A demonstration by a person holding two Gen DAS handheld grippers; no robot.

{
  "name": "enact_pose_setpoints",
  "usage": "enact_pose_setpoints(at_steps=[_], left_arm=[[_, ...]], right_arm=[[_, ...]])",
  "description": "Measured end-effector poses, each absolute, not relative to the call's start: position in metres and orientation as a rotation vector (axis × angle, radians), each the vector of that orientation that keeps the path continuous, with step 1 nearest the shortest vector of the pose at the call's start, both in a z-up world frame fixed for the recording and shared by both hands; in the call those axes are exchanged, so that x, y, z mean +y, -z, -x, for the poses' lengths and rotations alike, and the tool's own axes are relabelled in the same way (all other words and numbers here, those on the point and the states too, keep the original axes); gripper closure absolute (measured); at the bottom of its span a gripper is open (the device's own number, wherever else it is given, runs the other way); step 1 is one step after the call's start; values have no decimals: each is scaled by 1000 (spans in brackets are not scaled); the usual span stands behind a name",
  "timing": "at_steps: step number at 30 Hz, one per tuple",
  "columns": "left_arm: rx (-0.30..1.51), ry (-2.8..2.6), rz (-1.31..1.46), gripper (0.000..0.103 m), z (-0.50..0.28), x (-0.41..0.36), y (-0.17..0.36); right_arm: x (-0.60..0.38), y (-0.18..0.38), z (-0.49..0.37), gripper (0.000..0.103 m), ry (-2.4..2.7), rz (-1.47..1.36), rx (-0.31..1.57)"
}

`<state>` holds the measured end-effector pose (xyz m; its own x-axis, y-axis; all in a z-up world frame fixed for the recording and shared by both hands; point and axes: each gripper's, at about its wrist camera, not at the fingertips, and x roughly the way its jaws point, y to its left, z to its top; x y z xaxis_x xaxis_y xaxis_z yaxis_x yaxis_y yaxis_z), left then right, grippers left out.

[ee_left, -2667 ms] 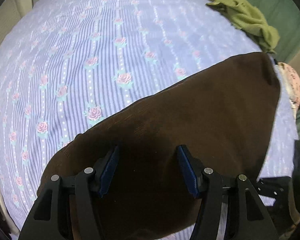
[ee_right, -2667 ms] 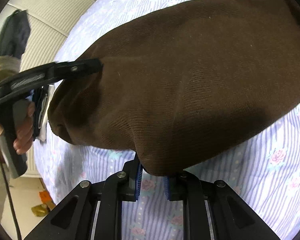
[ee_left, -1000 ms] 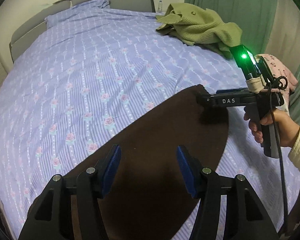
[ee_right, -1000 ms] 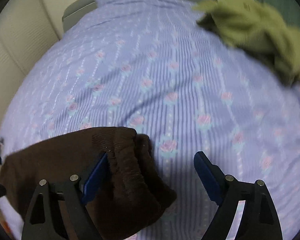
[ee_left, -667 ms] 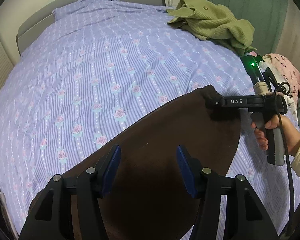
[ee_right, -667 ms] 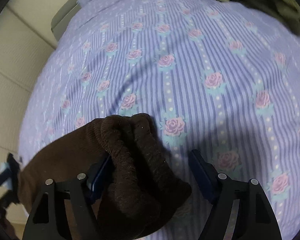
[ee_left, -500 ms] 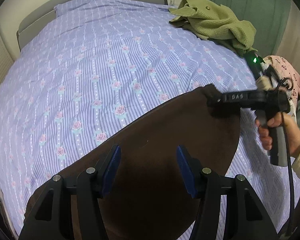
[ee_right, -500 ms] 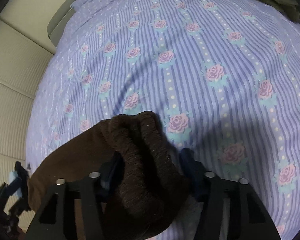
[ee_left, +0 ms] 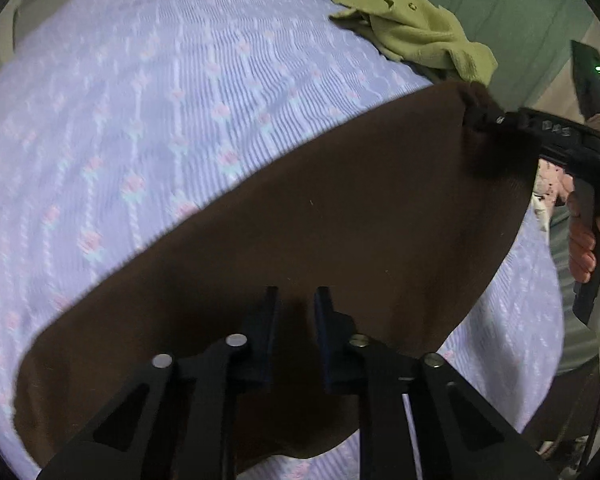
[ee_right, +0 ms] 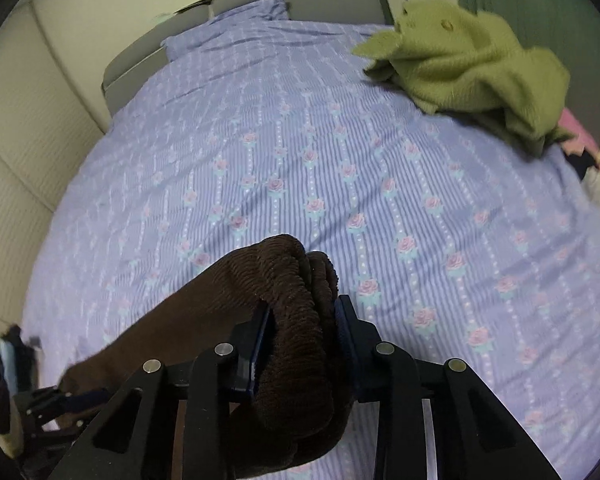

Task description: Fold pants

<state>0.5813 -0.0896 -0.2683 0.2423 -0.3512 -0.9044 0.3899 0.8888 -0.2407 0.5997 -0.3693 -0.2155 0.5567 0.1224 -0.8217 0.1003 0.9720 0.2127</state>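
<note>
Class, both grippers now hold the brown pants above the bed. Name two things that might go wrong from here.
The right gripper pinches a thick bunched roll of the brown pants; a layer might slip free. The left gripper grips only an edge, so the cloth may sag and crease on the bedspread.

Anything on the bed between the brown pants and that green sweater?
No. In the right wrist view, only bare floral bedsheet lies between the brown pants and the green sweater.
</note>
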Motion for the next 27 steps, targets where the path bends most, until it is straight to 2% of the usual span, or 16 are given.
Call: enact_pose_setpoints(at_steps=[5, 7, 10, 12, 19, 27], left_arm=[[1352, 439, -47, 91, -614, -102, 322], [1388, 421, -20, 91, -622, -100, 327], [1291, 413, 59, 89, -614, -86, 289], [1206, 392, 97, 72, -600, -68, 255], [1036, 225, 84, 70, -541, 13, 177], [1068, 104, 162, 70, -480, 113, 177]], right_arm=[[-366, 217, -608, 71, -13, -237, 995], [-361, 216, -608, 72, -26, -236, 1002], [-346, 199, -597, 73, -11, -164, 968], [-338, 186, -590, 73, -20, -142, 941], [-246, 129, -552, 73, -54, 99, 816], [-108, 123, -524, 73, -179, 267, 792]])
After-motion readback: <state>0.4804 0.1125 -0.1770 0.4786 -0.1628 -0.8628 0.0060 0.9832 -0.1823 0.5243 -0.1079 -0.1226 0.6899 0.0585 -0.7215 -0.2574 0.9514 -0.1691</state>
